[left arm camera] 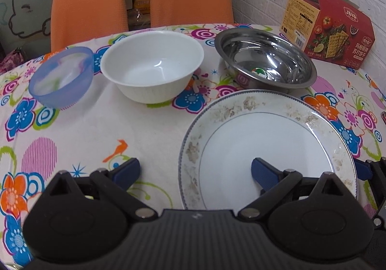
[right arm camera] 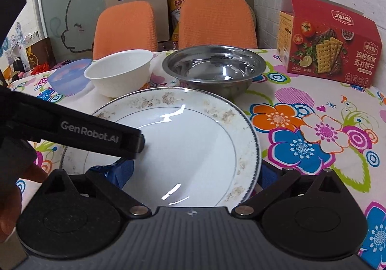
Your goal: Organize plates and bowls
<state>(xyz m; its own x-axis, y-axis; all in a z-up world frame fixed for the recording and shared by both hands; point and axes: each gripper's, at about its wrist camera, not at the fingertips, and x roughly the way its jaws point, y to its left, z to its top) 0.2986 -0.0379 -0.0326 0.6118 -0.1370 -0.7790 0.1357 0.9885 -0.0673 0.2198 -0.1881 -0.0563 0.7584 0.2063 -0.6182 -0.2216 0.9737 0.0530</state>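
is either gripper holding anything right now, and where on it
Neither. The left gripper is open, straddling the plate's left rim without closing. The right gripper is open around its right rim.

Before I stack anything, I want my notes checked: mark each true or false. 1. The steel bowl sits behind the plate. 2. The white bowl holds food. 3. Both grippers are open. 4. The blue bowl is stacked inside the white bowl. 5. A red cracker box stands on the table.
1. True: the steel bowl sits just beyond the plate.
2. False: the white bowl is empty.
3. True: the left gripper and the right gripper both have their jaws spread wide.
4. False: the blue bowl stands by itself, left of the white bowl.
5. True: the box stands on the table by the wall.
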